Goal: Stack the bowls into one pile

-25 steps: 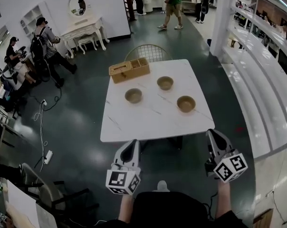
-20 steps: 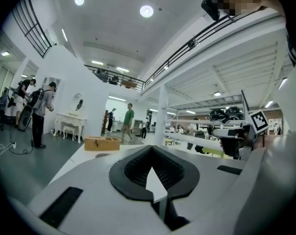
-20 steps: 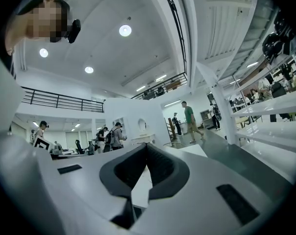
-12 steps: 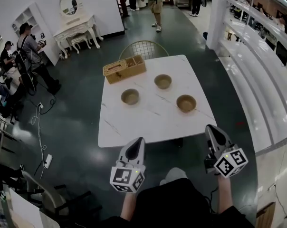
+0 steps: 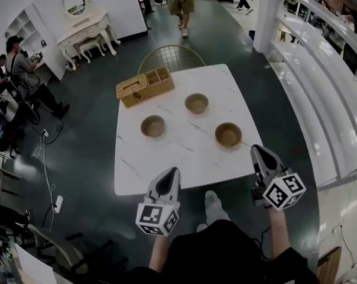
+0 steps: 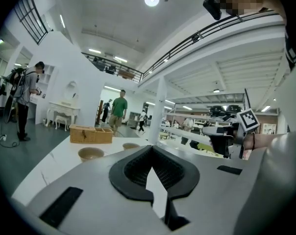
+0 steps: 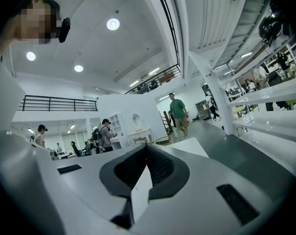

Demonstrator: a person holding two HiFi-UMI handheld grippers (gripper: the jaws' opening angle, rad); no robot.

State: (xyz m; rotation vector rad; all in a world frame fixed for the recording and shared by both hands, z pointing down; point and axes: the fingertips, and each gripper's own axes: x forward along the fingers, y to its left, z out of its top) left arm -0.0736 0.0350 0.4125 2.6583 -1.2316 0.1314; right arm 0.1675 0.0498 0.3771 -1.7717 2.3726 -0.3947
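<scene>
Nearer the table (image 5: 131,179) now, my left gripper (image 5: 174,171) and right gripper (image 5: 254,149) are pinched shut, empty; the nearest bowl (image 5: 228,134) lies just beyond the right.

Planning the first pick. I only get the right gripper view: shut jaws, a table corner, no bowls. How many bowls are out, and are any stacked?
Observer: Three, none stacked, all apart on the table: left bowl, far bowl, right bowl.
Operator: Which one is closest to the right gripper?
Observer: The right bowl. In the head view the right gripper shows at the table's near right corner, short of that bowl.
Operator: And the left gripper?
Observer: The left gripper has its jaws shut with nothing between them, at the table's near edge.
</scene>
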